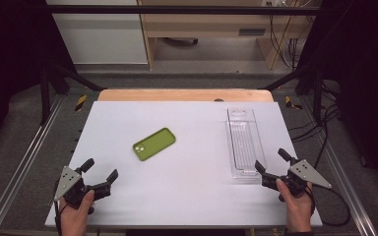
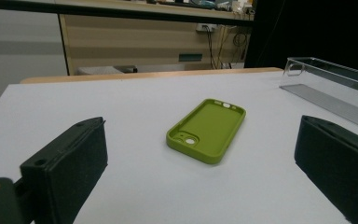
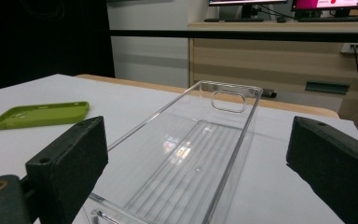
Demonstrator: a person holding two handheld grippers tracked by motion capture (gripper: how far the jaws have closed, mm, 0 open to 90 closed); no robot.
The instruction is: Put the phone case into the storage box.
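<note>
A green phone case (image 1: 153, 144) lies hollow side up near the middle of the white table (image 1: 187, 187). A long clear plastic tray (image 1: 244, 143) stands empty at the right. My left gripper (image 1: 100, 169) is held low at the front left corner, open, with nothing between its jaws. In the left gripper view the phone case (image 2: 206, 129) lies ahead of the left gripper (image 2: 200, 168). My right gripper (image 1: 271, 161) is open just off the tray's near end. In the right gripper view the clear tray (image 3: 200, 154) runs away from the right gripper (image 3: 196, 163), with the phone case (image 3: 41, 115) far left.
A wooden strip (image 1: 185, 95) edges the table's far side. Metal rails (image 1: 19, 167) run along both sides, and cables (image 1: 325, 132) hang at the right. A wooden cabinet (image 1: 202, 24) stands beyond the table.
</note>
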